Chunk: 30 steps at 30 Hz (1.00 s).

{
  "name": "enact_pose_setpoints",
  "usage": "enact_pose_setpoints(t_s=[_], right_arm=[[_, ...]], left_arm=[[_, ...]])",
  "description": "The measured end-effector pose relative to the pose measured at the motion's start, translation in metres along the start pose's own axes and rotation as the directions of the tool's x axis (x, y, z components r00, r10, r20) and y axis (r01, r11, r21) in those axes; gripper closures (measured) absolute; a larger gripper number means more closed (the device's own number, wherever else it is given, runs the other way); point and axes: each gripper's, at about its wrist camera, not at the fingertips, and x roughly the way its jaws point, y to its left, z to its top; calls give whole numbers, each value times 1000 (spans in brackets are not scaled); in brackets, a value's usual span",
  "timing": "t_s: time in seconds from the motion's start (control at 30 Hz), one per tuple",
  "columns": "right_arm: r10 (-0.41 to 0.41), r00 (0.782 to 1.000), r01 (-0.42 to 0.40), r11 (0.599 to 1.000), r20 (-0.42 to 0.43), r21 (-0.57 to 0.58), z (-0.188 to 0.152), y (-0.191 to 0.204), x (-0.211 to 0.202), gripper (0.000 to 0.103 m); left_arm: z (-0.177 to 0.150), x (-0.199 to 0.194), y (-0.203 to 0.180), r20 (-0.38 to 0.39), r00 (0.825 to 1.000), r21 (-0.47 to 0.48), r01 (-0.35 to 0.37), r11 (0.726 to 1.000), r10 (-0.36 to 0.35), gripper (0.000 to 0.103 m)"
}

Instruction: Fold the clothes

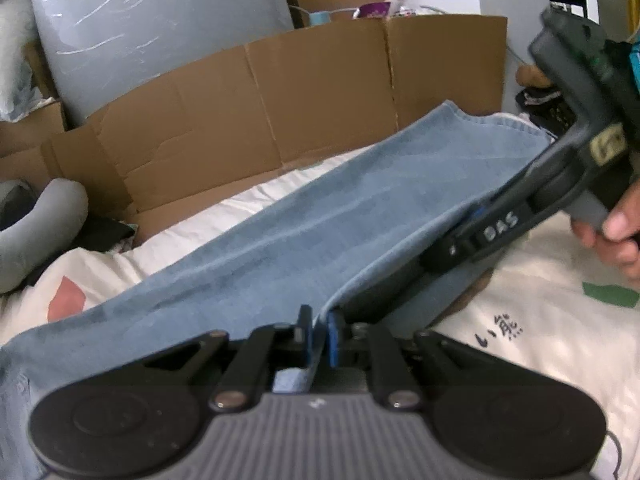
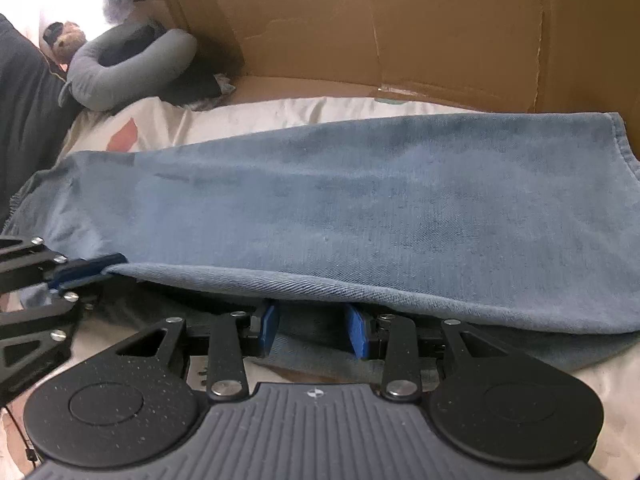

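Light blue jeans (image 1: 320, 216) lie folded lengthwise across a cream printed bedsheet (image 1: 540, 320). My left gripper (image 1: 320, 320) is shut on the near edge of the jeans, with the denim pinched between its blue pads. In the right wrist view the jeans (image 2: 360, 200) fill the middle, and the left gripper (image 2: 86, 270) holds their lifted edge at the left. My right gripper (image 2: 314, 320) is open, its blue pads wide apart just under the raised fold of denim. From the left wrist view the right gripper (image 1: 468, 220) reaches in at the jeans' edge, held by a hand (image 1: 616, 236).
A flattened cardboard sheet (image 1: 280, 100) stands along the far side of the bed (image 2: 400, 20). A grey neck pillow (image 2: 132, 68) and a plush toy (image 2: 66, 40) lie at the far left. A plastic-wrapped grey roll (image 1: 140, 20) leans behind the cardboard.
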Motion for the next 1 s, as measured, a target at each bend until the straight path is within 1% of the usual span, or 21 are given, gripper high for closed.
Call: enact_pose_setpoints(t_s=[0.13,0.2,0.3,0.4,0.47,0.53,0.63,0.7,0.83,1.0], right_arm=[[-12,999,13,1000,-47,15,-3,-6,14,61],[-8,999,8,1000,-48,-3,-7,-3,13,60],[39,996,-42,998,-74,-42,-17,6,11,61],[46,996,-54,993,-76,-104,-26,18,8,61],[55,995,-63,992,-81,-111,-29,23,8,61],[88,991,-98,989,-99,-107,-30,29,8,61],[98,990,-114,981,-104,-158,-35,40,9,59],[101,989,-117,980,-105,-163,-37,42,8,55],[125,984,-143,979,-125,-149,-39,41,6,55],[144,979,-165,976,-145,-143,-43,41,1,56]], left_arm=[[2,-1,3,7,1000,-14,2,1000,-2,95],[3,-2,3,8,1000,-16,5,1000,-4,95],[1,-2,2,8,1000,-13,11,1000,-11,95],[0,-3,1,7,1000,-10,17,1000,-17,95],[0,-3,1,6,1000,-9,20,1000,-20,95],[-1,-3,0,5,1000,-6,22,1000,-22,95],[-4,-1,-2,-2,1000,-5,29,1000,-29,95],[-7,2,-4,-7,999,0,33,999,-33,95],[-21,9,-11,-37,998,9,57,998,-56,95],[-36,12,-19,-65,996,45,65,997,-62,94]])
